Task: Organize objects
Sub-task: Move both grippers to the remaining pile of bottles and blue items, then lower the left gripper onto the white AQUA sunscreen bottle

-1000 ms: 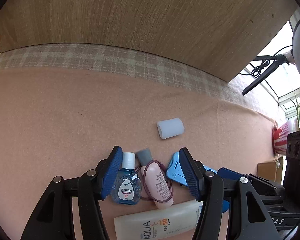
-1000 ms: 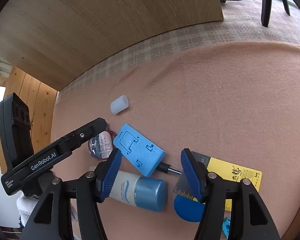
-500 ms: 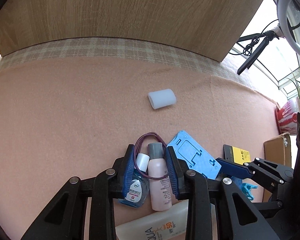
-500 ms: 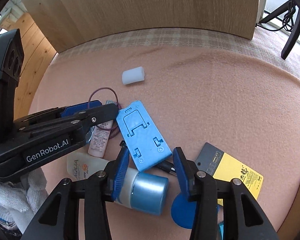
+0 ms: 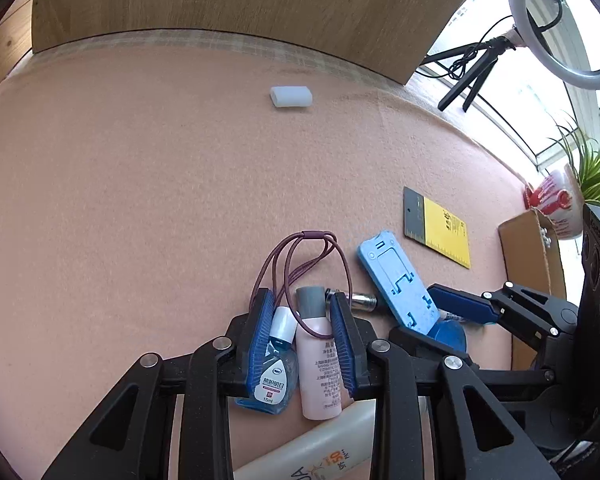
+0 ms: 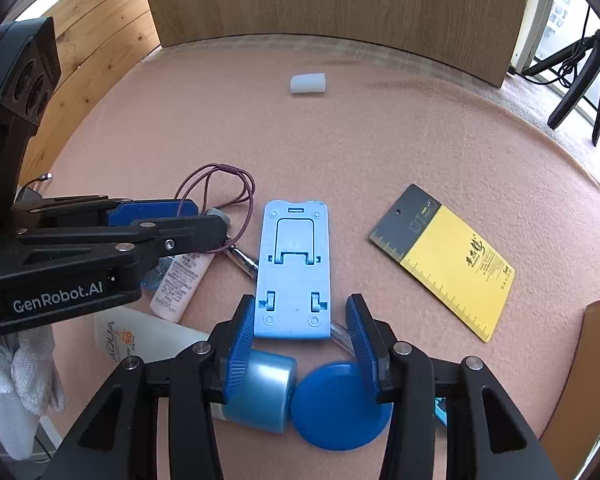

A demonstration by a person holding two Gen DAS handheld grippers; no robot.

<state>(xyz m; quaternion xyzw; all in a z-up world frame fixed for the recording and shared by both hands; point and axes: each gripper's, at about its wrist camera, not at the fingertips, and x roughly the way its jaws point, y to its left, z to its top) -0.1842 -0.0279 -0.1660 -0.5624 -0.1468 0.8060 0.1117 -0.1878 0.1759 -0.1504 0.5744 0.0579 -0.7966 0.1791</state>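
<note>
My left gripper (image 5: 302, 312) is shut on a blue eye-drop bottle (image 5: 274, 368) and a pink bottle with a grey cap (image 5: 318, 364), side by side between its pads; a maroon hair tie (image 5: 304, 256) loops around them. My right gripper (image 6: 300, 320) is closed around the near end of a light-blue phone stand (image 6: 294, 268); whether the pads touch it is unclear. A white sunscreen tube (image 5: 320, 448) with a blue cap (image 6: 260, 390) and a blue round lid (image 6: 340, 404) lie beneath.
A white cap (image 5: 291, 97) lies far back on the pink cloth (image 5: 140, 200). A yellow-and-black card (image 6: 448, 260) lies to the right. A cardboard box (image 5: 536, 264) stands at the right edge, a wooden board (image 6: 340, 0) behind. A metal pen (image 6: 242, 258) lies beside the stand.
Both grippers have closed and pulled back: the left onto the two small bottles, the right around the phone stand's near end. The objects have shifted nearer.
</note>
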